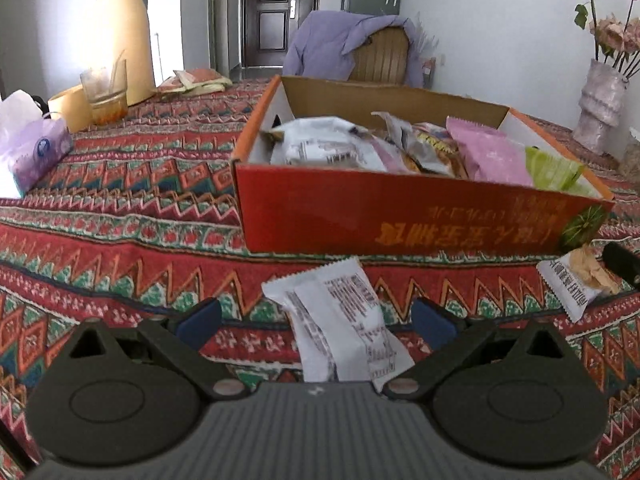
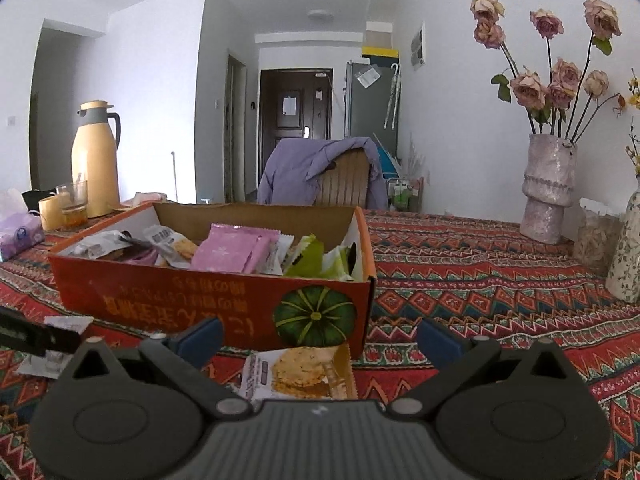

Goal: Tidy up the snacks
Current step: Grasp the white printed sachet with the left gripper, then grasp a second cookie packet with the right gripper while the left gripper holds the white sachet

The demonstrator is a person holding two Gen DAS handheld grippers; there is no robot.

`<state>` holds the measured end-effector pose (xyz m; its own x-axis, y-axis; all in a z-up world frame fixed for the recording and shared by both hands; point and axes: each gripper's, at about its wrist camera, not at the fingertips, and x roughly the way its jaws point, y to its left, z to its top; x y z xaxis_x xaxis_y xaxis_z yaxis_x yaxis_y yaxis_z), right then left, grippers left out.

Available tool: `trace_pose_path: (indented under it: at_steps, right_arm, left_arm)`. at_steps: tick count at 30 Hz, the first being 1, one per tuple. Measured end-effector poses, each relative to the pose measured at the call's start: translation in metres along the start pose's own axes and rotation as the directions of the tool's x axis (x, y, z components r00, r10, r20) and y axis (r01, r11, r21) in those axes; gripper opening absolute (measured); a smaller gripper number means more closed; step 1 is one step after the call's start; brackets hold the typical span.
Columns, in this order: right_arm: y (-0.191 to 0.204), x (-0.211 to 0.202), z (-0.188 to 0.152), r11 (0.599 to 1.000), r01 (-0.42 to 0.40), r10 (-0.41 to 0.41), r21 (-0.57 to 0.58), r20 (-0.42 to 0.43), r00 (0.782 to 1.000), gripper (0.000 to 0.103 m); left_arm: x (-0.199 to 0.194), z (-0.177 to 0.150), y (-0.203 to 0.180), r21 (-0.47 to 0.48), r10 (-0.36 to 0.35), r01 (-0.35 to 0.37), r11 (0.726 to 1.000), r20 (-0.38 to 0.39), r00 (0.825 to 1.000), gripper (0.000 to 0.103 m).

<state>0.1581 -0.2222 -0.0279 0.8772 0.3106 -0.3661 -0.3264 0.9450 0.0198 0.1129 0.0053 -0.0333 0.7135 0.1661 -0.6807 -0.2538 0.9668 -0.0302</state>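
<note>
An orange cardboard box point(image 1: 400, 216) point(image 2: 160, 296) on the patterned tablecloth holds several snack packets, among them pink point(image 2: 228, 250) and green point(image 2: 308, 260) ones. A white snack packet point(image 1: 340, 320) lies flat on the cloth before the box, between the spread fingers of my left gripper point(image 1: 316, 318), which is open. A cracker packet point(image 2: 300, 372) point(image 1: 576, 280) lies at the box's front right corner, between the wide fingers of my right gripper point(image 2: 318, 338), open too. Neither packet is pinched. The left gripper's finger point(image 2: 36, 336) shows at the left edge of the right wrist view.
A yellow thermos point(image 1: 120, 36), a glass point(image 1: 105, 94), a yellow cup point(image 1: 70, 108) and a tissue pack point(image 1: 32, 148) stand at the back left. A vase of dried roses point(image 2: 550, 188) and a second vase point(image 2: 626, 256) stand right. A chair with a purple garment point(image 2: 320, 172) is behind the table.
</note>
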Motion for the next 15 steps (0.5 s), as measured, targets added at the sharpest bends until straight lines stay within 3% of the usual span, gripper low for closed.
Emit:
trace_pose_path:
  at_steps: [7, 10, 13, 15]
  right_arm:
    - [-0.002, -0.002, 0.001, 1.000, -0.007, 0.007, 0.011, 0.014, 1.000, 0.103]
    - [-0.001, -0.003, 0.001, 1.000, -0.012, 0.011, 0.006, 0.019, 1.000, 0.103]
    - [-0.001, -0.003, 0.001, 1.000, -0.012, 0.012, 0.005, 0.018, 1.000, 0.103]
    - [-0.001, -0.003, 0.001, 1.000, -0.009, 0.009, 0.005, 0.019, 1.000, 0.103]
  left_arm:
    - [0.006, -0.003, -0.012, 0.013, 0.033, -0.033, 0.999, -0.007, 0.999, 0.095]
    - [0.003, -0.004, -0.017, 0.029, 0.034, -0.034, 0.999, 0.012, 0.999, 0.079]
    - [-0.001, -0.004, -0.017, 0.042, 0.013, -0.014, 0.999, 0.034, 0.999, 0.052]
    - [-0.002, -0.006, -0.017, 0.053, 0.000, -0.002, 0.999, 0.042, 0.999, 0.048]
